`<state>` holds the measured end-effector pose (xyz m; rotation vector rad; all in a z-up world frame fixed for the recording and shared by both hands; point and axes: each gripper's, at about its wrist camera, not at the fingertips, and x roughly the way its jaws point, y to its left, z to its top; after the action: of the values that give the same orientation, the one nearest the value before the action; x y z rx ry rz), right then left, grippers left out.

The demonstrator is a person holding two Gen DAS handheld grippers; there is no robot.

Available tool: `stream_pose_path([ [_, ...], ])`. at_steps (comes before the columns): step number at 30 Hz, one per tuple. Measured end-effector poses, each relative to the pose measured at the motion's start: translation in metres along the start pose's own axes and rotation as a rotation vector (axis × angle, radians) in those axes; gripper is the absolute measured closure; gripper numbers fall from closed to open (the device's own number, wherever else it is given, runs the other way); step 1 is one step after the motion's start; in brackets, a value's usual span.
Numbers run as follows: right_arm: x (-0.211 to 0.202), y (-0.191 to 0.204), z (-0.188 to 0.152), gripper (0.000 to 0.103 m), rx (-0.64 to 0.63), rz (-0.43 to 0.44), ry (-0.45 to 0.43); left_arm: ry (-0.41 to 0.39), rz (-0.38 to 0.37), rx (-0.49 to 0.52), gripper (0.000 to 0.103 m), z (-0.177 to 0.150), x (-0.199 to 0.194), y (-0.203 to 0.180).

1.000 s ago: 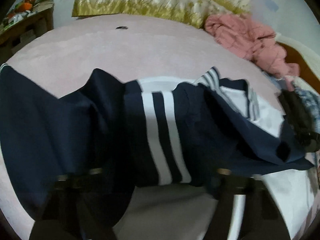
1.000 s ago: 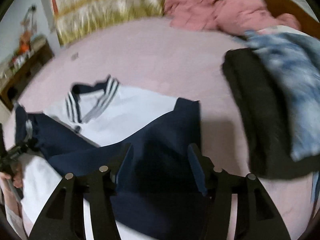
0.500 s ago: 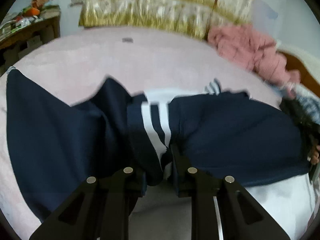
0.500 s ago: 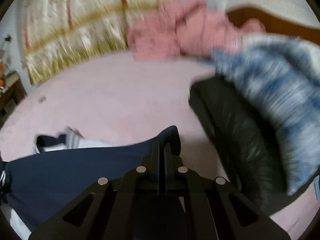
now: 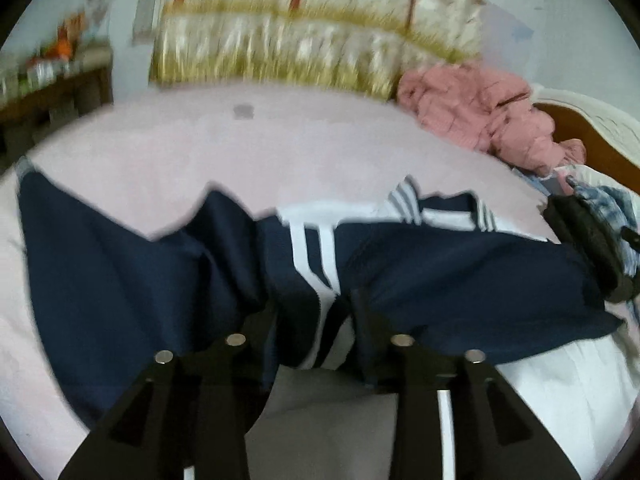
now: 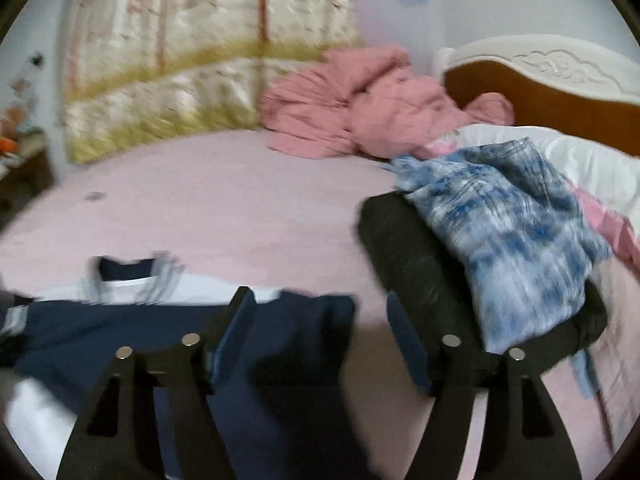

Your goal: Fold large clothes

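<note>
Your left gripper point(image 5: 316, 312) points forward and downward with its jaws part-way apart and opening; cloth lies between the two black fingers point(image 5: 256, 332), but the pads do not press on it. Your right gripper point(image 6: 320, 312) is tilted down the same way, its jaws spread wider and also opening, its fingers point(image 6: 236, 320) clear of the fabric below. In both wrist views only the finger frames show, no hand or sleeve.
</note>
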<state>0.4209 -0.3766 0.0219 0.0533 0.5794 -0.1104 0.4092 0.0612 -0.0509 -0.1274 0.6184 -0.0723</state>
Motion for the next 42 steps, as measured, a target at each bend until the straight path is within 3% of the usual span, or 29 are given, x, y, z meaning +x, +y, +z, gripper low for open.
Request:
stream_pose_path([
  [1,-0.02,0.004,-0.011,0.026,-0.004,0.048,-0.02,-0.049,0.012,0.01,0.036,-0.002,-0.012,-0.002],
  [2,-0.037,0.008,-0.02,0.019,-0.018,0.08,-0.04,-0.107,0.032,0.016,0.015,-0.003,-0.025,-0.004],
  [3,-0.05,0.016,-0.027,0.016,-0.04,0.094,-0.053,-0.174,0.054,0.018,0.012,-0.005,-0.04,-0.005],
  [5,-0.076,0.027,-0.045,0.009,-0.076,0.087,-0.08,-0.219,0.063,0.01,0.012,-0.008,-0.06,-0.006],
  [8,-0.113,0.03,-0.068,0.001,-0.054,0.095,-0.131,-0.227,0.07,-0.012,0.012,-0.016,-0.089,-0.004],
  [10,-0.124,0.033,-0.075,0.001,-0.03,0.101,-0.152,-0.195,0.117,0.044,0.012,-0.02,-0.102,-0.007],
  [13,-0.129,0.036,-0.085,0.001,0.011,0.06,-0.161,-0.222,0.151,0.081,0.012,-0.037,-0.127,-0.006],
  [17,-0.127,0.051,-0.108,0.001,0.004,0.093,-0.139,-0.235,0.102,0.043,0.011,-0.068,-0.134,0.001],
  [22,-0.115,0.08,-0.148,0.001,-0.13,-0.005,-0.158,-0.18,0.105,0.053,0.011,-0.077,-0.119,-0.001],
  [25,-0.111,0.105,-0.153,0.001,-0.243,-0.066,-0.145,-0.123,0.086,0.026,0.011,-0.078,-0.107,0.004],
  [28,-0.115,0.123,-0.16,0.001,-0.34,-0.075,-0.174,-0.132,0.07,-0.011,0.011,-0.079,-0.109,0.014],
  [33,-0.105,0.122,-0.159,0.001,-0.347,-0.073,-0.128,-0.138,0.059,-0.018,0.011,-0.076,-0.113,0.017],
  [36,-0.104,0.116,-0.159,0.001,-0.318,-0.07,-0.121,-0.079,-0.069,-0.129,0.011,-0.059,-0.125,0.039],
  [37,-0.104,0.113,-0.159,0.001,-0.305,-0.066,-0.119,-0.07,-0.075,-0.149,0.011,-0.052,-0.129,0.047],
  [42,-0.094,0.099,-0.154,0.001,-0.237,-0.045,-0.065,-0.051,0.114,-0.136,0.011,-0.021,-0.12,0.09],
])
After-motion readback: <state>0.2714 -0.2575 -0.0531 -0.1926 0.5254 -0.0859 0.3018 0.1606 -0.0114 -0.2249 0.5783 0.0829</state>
